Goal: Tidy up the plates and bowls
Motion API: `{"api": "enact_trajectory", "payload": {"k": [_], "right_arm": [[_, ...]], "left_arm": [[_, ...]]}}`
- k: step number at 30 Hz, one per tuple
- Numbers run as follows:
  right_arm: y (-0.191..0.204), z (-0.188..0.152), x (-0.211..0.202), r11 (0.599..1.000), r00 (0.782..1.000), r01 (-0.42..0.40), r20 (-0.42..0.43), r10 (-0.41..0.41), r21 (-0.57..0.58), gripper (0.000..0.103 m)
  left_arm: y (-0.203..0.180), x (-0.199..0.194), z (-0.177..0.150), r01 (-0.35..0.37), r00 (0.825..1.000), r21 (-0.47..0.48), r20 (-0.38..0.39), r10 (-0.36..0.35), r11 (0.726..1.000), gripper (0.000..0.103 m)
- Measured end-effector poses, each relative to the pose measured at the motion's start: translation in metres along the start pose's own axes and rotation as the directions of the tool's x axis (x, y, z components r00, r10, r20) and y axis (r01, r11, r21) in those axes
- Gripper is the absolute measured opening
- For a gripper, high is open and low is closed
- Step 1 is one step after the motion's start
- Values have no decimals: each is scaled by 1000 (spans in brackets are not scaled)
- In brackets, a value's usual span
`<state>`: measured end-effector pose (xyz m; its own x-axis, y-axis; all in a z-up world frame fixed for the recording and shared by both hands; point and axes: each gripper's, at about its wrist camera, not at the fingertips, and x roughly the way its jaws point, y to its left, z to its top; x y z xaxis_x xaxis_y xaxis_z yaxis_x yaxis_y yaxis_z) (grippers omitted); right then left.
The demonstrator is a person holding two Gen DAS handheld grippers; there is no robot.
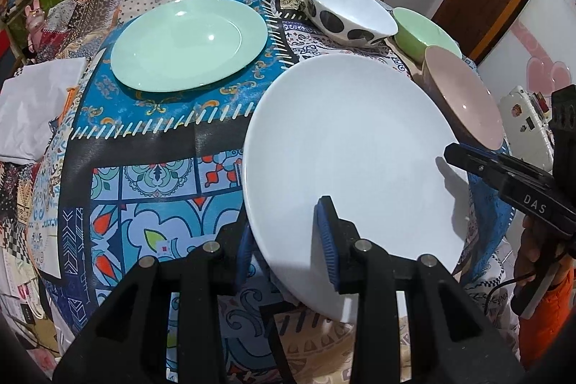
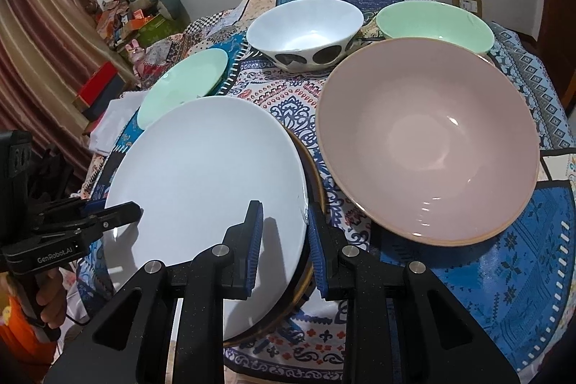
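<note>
Two round plates, one glossy white plate [image 1: 352,150], one mint-green plate [image 1: 189,42]; three bowls: pink bowl [image 2: 432,139], dotted white bowl [image 2: 306,31], green bowl [image 2: 432,20]. Left gripper [image 1: 288,240] and right gripper [image 2: 284,251] both clamp the white plate's rim.

My left gripper [image 1: 288,240] angles steeply down, pads clamped at six o'clock; my right gripper [image 2: 284,247] does likewise, also clamped.

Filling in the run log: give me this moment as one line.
left gripper: shut on white plate | right gripper: shut on white plate | mint plate: on table
</note>
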<state>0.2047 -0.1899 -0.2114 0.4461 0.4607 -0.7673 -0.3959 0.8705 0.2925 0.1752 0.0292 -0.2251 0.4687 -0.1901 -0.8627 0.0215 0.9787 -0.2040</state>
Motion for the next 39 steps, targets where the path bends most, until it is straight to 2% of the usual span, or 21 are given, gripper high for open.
{"api": "enact_trajectory", "payload": {"k": [5, 10, 17, 22, 27, 32, 34, 36, 39], "right_arm": [[0, -1, -2, 1000, 1000, 16, 3, -16, -12, 23], [2, -3, -3, 999, 999, 40, 3, -40, -36, 23], [5, -3, -6, 996, 998, 62, 24, -61, -62, 25], [12, 0, -13, 991, 994, 94, 57, -89, -95, 27], [26, 11, -17, 990, 995, 68, 87, -58, -123, 30], [48, 27, -18, 988, 991, 34, 134, -14, -153, 48], [57, 36, -15, 984, 987, 36, 158, -8, -176, 53], [64, 45, -10, 981, 985, 43, 174, -10, -189, 54], [73, 61, 3, 980, 987, 16, 161, 16, -196, 54]], "left_arm": [[-1, 5, 0, -1, 1000, -2, -16, 1, 1000, 36], [-7, 11, -3, -41, 999, 22, -12, 42, 999, 36], [-5, 10, -3, -30, 999, 26, -12, 30, 999, 35], [-7, -7, 0, -82, 995, 50, 62, 79, 995, 37], [-1, -36, 7, -112, 981, 50, 164, 102, 992, 56], [14, -64, 20, -162, 952, 29, 268, 149, 986, 68], [22, -70, 26, -191, 942, 10, 283, 180, 982, 71], [33, -73, 36, -204, 939, -10, 280, 199, 979, 80], [50, -78, 46, -220, 931, -46, 288, 223, 974, 82]]}}
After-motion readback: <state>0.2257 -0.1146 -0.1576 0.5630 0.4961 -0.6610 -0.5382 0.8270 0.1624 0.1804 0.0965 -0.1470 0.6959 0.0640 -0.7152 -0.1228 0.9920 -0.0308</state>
